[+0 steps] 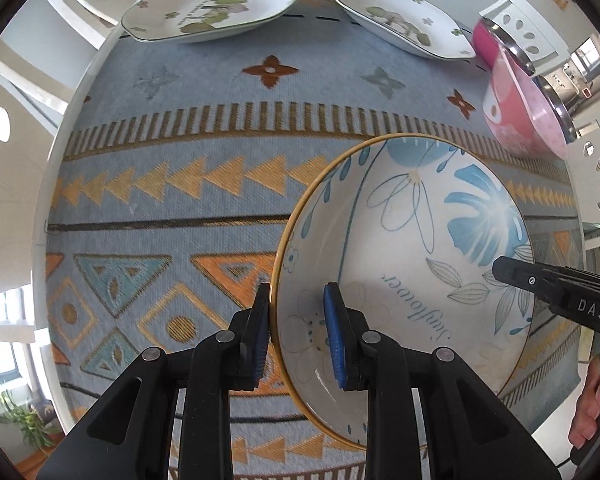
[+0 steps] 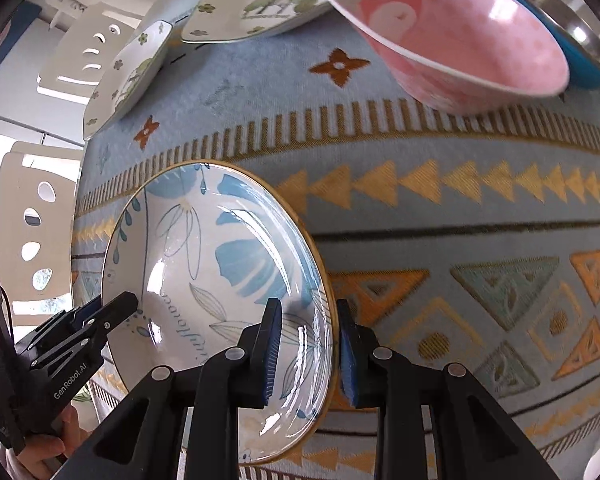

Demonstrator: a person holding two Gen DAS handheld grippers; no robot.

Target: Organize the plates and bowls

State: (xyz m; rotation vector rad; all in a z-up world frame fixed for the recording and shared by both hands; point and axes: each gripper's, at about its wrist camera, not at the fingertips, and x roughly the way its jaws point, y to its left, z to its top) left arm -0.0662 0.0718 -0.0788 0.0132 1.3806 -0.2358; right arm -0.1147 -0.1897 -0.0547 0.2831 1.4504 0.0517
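left wrist view: the left gripper (image 1: 298, 332) straddles the near rim of a blue-leaf bowl (image 1: 412, 248) with a yellow edge, one blue pad outside the wall and one inside; the jaws are narrowed around the rim, though full contact on both pads cannot be told. the bowl sits tilted at the right of a patterned tablecloth (image 1: 172, 200). the right gripper (image 1: 512, 272) reaches in over the bowl's far side. at the back lie two floral plates (image 1: 216, 4) (image 1: 400, 16), well apart from the bowl, and a pink bowl (image 1: 516, 108) stands near the right edge.

right wrist view: the right gripper (image 2: 308, 348) brackets the same bowl's (image 2: 220, 264) right rim, one finger inside, one outside, partly closed with a slim gap visible at the outer pad. the left gripper (image 2: 116, 308) meets the bowl's opposite edge. the pink bowl (image 2: 460, 40) sits beyond, beside a steel-lined blue bowl (image 2: 580, 52).
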